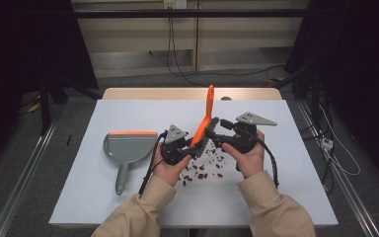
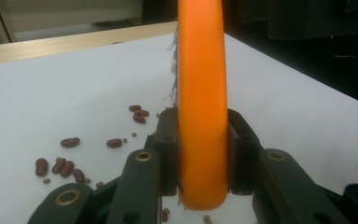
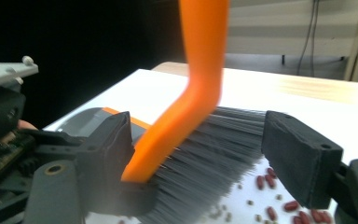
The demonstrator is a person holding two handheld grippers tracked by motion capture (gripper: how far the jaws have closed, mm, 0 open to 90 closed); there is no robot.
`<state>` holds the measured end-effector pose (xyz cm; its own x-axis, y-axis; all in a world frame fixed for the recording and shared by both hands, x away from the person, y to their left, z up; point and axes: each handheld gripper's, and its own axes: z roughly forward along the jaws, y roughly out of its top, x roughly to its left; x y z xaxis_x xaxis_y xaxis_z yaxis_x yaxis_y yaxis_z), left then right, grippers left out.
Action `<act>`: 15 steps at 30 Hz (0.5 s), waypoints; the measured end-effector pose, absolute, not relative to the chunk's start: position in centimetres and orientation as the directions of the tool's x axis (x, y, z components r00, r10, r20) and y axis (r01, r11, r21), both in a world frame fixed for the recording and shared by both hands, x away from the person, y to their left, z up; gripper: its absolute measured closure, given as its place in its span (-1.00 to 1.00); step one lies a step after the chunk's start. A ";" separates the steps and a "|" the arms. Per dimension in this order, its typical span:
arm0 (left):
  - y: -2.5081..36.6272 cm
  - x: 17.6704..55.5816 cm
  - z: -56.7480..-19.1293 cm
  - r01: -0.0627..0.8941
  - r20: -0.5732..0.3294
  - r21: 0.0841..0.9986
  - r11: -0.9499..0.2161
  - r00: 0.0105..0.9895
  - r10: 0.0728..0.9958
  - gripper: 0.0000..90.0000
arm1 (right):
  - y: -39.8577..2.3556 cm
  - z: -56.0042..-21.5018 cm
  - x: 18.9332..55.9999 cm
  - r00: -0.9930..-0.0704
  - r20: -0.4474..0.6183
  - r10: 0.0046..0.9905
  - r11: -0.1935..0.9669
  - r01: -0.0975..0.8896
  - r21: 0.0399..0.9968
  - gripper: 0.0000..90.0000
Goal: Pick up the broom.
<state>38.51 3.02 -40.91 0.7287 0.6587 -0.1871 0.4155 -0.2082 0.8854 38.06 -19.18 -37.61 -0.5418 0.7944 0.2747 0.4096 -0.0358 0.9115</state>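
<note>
The left gripper (image 2: 203, 154) is clamped on the orange brush (image 1: 205, 121) handle, holding it upright over scattered red beans (image 1: 205, 165) at the table's middle. The right gripper (image 3: 205, 163) stands open around the grey bristles (image 3: 214, 154), seemingly not pressing them. A grey dustpan (image 1: 127, 148) lies left.

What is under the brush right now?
Red beans lie scattered on the white table below the brush, some showing past its bristles. Whatever sits directly beneath the bristles is covered.

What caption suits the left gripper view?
Left gripper clamps the orange brush handle above scattered red beans on the white table.
</note>
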 end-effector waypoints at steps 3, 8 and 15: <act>2.8 38.3 -40.9 0.404 -0.177 0.890 -0.209 0.730 0.660 0.58 | -18.7 -37.8 38.3 -0.529 0.299 0.794 -0.058 0.424 0.904 -0.45; 2.5 37.9 -40.6 0.382 -0.158 0.901 -0.204 0.728 0.667 0.58 | -17.6 -38.4 38.7 -0.463 0.328 0.823 -0.077 0.481 0.873 -0.41; 1.9 37.2 -40.1 0.314 -0.107 0.929 -0.196 0.735 0.670 0.53 | -16.1 -38.5 39.2 -0.408 0.392 0.824 -0.141 0.523 0.841 -0.42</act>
